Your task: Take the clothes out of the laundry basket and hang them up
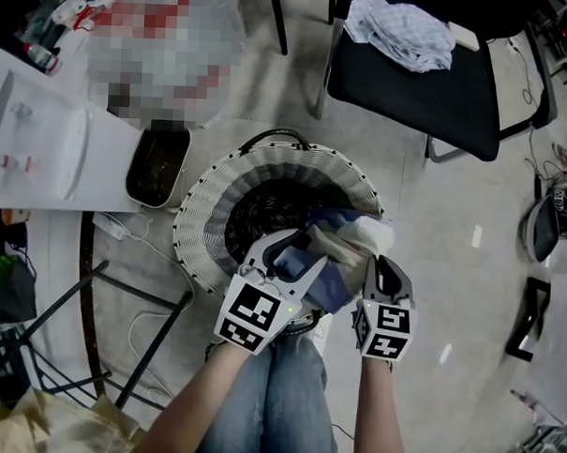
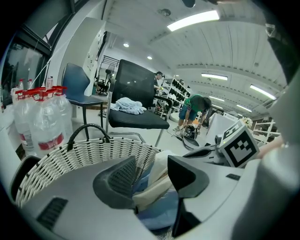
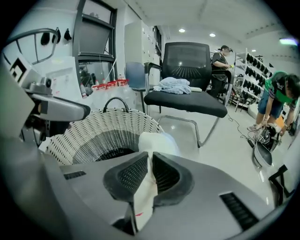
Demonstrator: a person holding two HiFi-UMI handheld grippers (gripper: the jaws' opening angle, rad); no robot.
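L claw [image 2: 151, 174], jaws wide, grips thick blue & cream clothes bundle [image 1: 343, 252] over wicker basket [image 1: 202, 203]; R claw [image 3: 150, 168] pinched nearly closed on bundle's white fabric.

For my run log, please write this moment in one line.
left gripper: shut on garment | right gripper: shut on its white part | laundry basket: below garment

No text can be read anywhere; the red labels on the water bottles [image 2: 47, 124] are too small.
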